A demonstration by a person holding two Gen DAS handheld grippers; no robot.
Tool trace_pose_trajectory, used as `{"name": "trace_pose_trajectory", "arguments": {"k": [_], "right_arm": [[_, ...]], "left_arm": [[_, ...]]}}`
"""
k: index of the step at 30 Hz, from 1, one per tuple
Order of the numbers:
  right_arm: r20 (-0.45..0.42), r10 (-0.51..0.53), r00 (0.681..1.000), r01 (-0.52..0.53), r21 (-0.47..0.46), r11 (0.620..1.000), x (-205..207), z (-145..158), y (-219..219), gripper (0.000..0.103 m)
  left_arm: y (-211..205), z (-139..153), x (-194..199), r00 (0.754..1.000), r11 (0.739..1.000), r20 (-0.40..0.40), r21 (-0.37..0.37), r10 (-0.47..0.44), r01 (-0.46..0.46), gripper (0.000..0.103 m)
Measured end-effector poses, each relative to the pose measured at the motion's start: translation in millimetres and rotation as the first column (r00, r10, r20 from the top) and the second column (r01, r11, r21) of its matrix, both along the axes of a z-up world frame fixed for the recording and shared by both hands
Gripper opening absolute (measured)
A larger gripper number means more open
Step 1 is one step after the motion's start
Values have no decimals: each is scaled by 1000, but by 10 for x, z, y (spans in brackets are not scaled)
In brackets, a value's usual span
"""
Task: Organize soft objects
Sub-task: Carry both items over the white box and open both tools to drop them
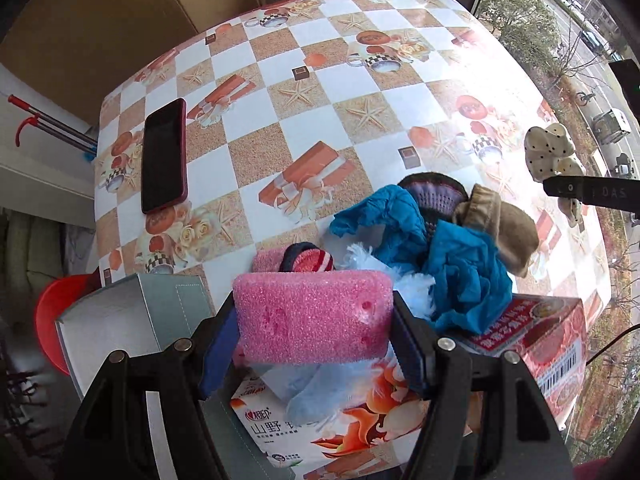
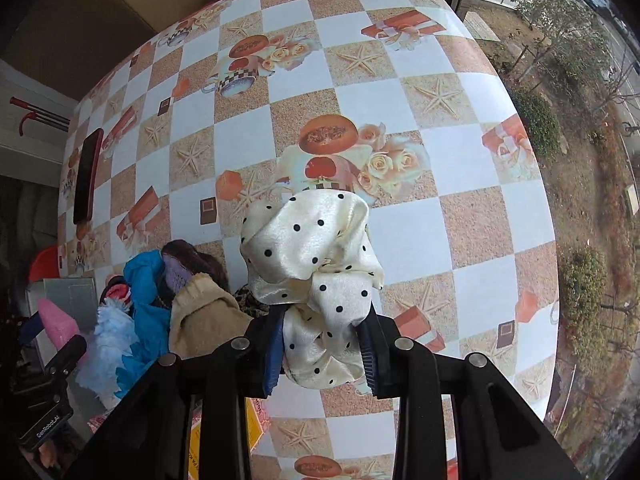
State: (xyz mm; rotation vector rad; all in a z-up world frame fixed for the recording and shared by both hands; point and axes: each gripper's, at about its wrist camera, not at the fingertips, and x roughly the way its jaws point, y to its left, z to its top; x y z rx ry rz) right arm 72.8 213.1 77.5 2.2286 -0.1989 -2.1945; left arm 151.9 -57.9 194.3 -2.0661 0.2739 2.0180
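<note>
1. The left gripper [image 1: 314, 344], at the lower centre of the left wrist view, has its jaws set fairly wide, pressed on the two ends of a pink sponge [image 1: 314, 316]. The sponge hangs clear above a printed carton [image 1: 320, 432], probably lifted for sorting.
2. The right gripper [image 2: 320, 356], low in the right wrist view, is nearly closed, pinching the bunched lower folds of a cream polka-dot scrunchie [image 2: 312, 264]. The rest of it billows above the fingers, over the checked tablecloth [image 2: 440, 220].
3. Just past the sponge, in the centre right of the left view, lies the unsorted heap: a blue cloth [image 1: 440, 248], a tan sock [image 1: 504, 228], a dark purple-lined item [image 1: 434, 196], a striped pink sock [image 1: 308, 260] and pale blue fluff [image 1: 412, 288].
4. A grey open box [image 1: 120, 320] stands at lower left, a likely bin.
5. A phone [image 1: 164, 156] lies at mid left, well apart from the pile.
6. Each claw holds one soft item, so the two can go to separate places.
</note>
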Motion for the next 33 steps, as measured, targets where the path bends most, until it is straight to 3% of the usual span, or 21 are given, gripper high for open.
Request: {"name": "trace_pose_trajectory", "arguments": {"k": [8,14,19,25,33], "right_arm": [[20,-85,996,85,25,996,741,172,32,34],[19,-110,994,109,44,993,1252,374,-42,34],[45,-108,993,106,47,993,1672,464,-188,34],[59,-32,998,31,12,999,1980,563,-587,34],[2,205,979,-205,-35,978,1985,808,-1424,34]], "left_arm": [[151,-707,273,995,998,-91,48,-46,51,73],[51,-590,425,987,994,-150,79,-62,74,73],[-61,-463,595,986,996,-166,88,-12,27,73],[-304,-398,657,980,996,-189,78,54,-40,73],[-837,-470,920,959,987,-234,44,160,-154,73]]}}
